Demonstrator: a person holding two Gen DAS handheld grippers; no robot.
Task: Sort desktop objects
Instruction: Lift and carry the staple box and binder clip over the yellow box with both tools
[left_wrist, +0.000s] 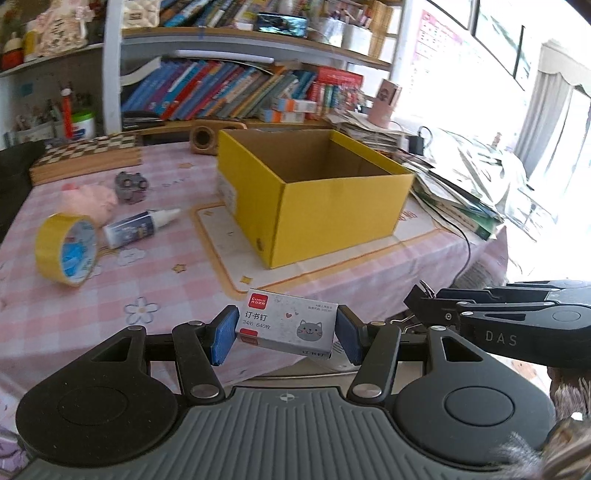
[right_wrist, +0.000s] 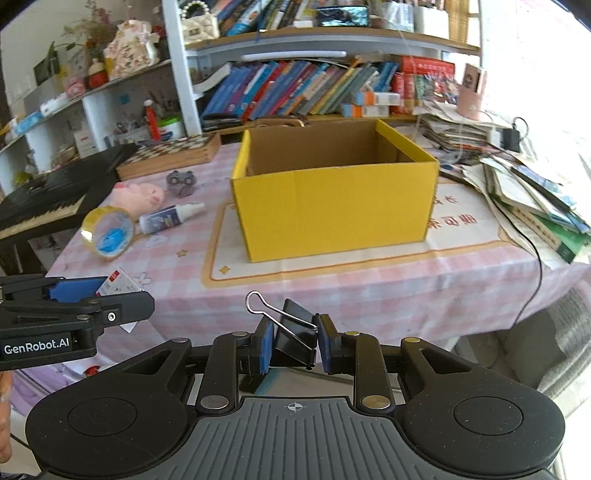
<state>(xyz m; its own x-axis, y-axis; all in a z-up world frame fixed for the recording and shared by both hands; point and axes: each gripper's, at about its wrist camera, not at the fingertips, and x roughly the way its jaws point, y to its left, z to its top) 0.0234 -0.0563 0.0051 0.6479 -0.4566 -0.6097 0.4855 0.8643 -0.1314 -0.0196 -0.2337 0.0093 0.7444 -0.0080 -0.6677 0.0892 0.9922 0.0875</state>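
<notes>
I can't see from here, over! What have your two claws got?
Left gripper holds staples box. Right gripper holds binder clip. Yellow box ahead, open, nothing blocking.

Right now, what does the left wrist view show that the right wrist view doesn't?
Only the left wrist view shows the staple box's printed face, clamped in the left hand-held gripper. Only the right wrist view shows the black binder clip whole, pinched in the right hand-held gripper, and a dark keyboard. Both show the open yellow box, tape roll and glue bottle.
</notes>
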